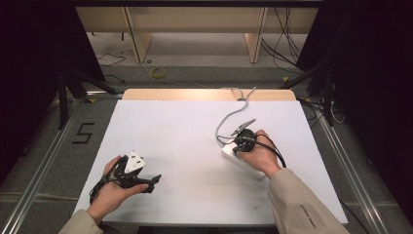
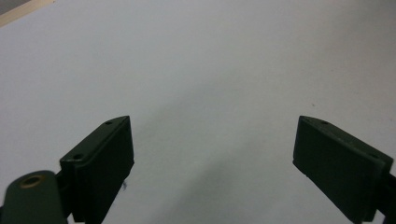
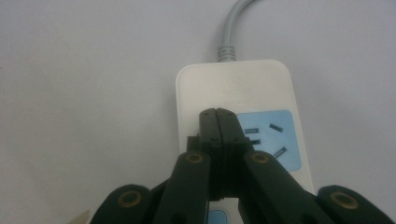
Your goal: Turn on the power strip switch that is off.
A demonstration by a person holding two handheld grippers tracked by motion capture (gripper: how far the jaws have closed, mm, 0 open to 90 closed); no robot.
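White sheet covers one worktop (image 1: 195, 146), and on it lies one white power strip (image 1: 238, 158) at the right, just under the right hand (image 1: 260, 155); one grey cord (image 1: 229, 117) runs from its far end in a loose curve to the worktop's back edge, where it passes out of sight. Two claws are in play, one per hand. From the right gripper view, the right claw (image 3: 217, 114) has its jaws pressed together with no gap, tips resting over the strip (image 3: 243, 88) at the edge of one pale blue socket panel (image 3: 273, 137); four dark slots can be counted on that panel, and the jaws cover its left part, so more may lie beneath. A second blue patch (image 3: 217, 217) shows low between the claw's arms, mostly cut off. Whether the tips press the strip or just hover cannot be made out. From above, the hand and claw hide much of the strip, leaving only its near-left side and corner visible. The left claw (image 1: 155, 181) sits at the near left of the worktop, held in the left hand (image 1: 114, 187), well apart from the strip; in the left gripper view its two jaws stand wide with nothing between them, only bare white surface (image 2: 210, 93) ahead. Both forearms are cut off by the bottom edge of the high view
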